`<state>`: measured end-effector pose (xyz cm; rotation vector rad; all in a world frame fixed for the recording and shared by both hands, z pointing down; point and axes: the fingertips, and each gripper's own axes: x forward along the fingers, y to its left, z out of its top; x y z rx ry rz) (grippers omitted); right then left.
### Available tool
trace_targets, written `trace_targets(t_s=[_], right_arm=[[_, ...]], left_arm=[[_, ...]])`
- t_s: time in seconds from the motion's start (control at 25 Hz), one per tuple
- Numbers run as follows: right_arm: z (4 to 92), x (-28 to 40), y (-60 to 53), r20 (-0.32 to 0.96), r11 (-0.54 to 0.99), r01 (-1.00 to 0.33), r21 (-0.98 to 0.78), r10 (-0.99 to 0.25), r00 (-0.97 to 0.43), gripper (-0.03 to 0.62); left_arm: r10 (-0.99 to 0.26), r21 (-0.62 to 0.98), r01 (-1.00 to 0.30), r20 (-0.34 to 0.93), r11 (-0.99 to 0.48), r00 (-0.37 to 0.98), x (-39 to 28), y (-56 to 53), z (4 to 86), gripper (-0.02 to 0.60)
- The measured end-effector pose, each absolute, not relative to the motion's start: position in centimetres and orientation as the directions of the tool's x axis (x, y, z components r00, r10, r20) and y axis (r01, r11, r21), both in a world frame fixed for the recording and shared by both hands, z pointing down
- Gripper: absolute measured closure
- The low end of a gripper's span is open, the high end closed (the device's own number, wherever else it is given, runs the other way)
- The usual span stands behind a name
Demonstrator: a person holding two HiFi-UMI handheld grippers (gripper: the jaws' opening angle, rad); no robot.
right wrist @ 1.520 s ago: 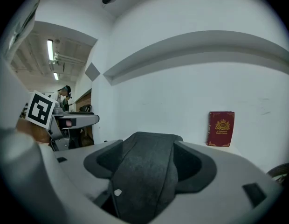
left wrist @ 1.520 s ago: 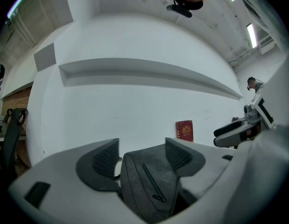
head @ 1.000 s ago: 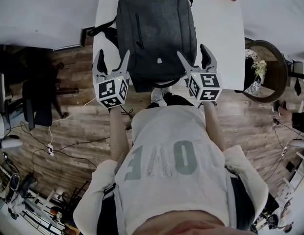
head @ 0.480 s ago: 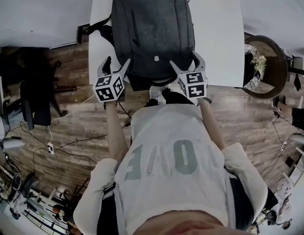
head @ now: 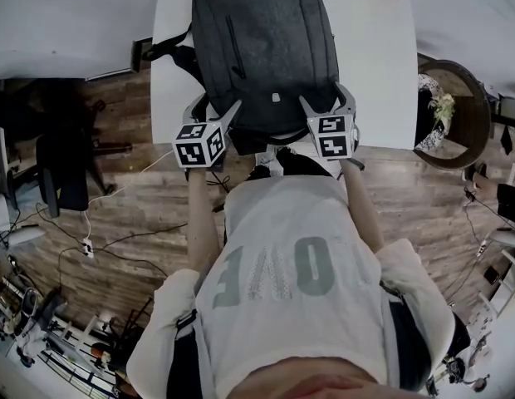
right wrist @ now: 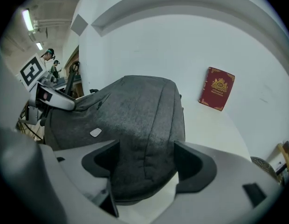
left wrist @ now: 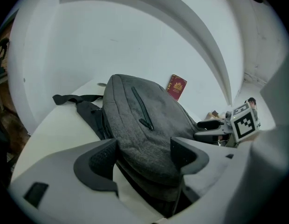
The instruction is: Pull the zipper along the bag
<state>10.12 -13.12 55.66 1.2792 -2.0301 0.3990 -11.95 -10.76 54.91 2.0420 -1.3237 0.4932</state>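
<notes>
A dark grey backpack [head: 266, 48] lies flat on the white table [head: 378, 65], its near end at the table's front edge. A front pocket zipper [left wrist: 142, 108] runs down its face. My left gripper [head: 213, 108] is open and straddles the bag's near left corner [left wrist: 149, 139]. My right gripper [head: 326, 100] is open too, its jaws on either side of the near right corner [right wrist: 140, 125]. Neither is closed on the fabric. In the left gripper view the left gripper [left wrist: 144, 155] sees the right gripper [left wrist: 214, 125]; the right gripper [right wrist: 142, 160] sees the left gripper [right wrist: 53, 97].
A red booklet [right wrist: 218, 88] lies on the table beyond the bag, to its right. The bag's black strap [head: 162, 48] hangs off the table's left side. A round wicker basket [head: 453, 115] stands on the floor at right, a dark chair [head: 62, 169] at left.
Both grippers have moved forward and closer together, from just short of the table's edge to astride the backpack's near corners. Both stayed open.
</notes>
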Motion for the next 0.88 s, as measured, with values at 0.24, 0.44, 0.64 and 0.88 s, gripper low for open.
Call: trace_targets(t_s=[0.24, 0.44, 0.64, 0.88], right_arm=[[56.4, 12.7, -15.9, 0.710, 0.504, -0.855, 0.120, -0.646, -0.281, 0.218], [56.8, 14.6, -19.0, 0.723, 0.557, -0.820, 0.132, -0.620, -0.305, 0.218], [56.9, 17.3, -22.8, 0.762, 0.606, -0.781, 0.150, -0.574, -0.299, 0.218], [57.2, 19.2, -25.9, 0.808, 0.629, -0.755, 0.186, -0.535, -0.247, 0.218]], left_arm=[[-0.660, 0.333, -0.891, 0.601, -0.307, 0.452, -8.4, -11.0, 54.9, 0.202], [-0.651, 0.351, -0.875, 0.586, -0.334, 0.483, -5.6, -11.8, 55.0, 0.206], [-0.648, 0.363, -0.859, 0.564, -0.362, 0.512, -1.8, -13.1, 54.8, 0.207], [-0.628, 0.367, -0.842, 0.560, -0.396, 0.540, 1.2, -14.7, 55.1, 0.207]])
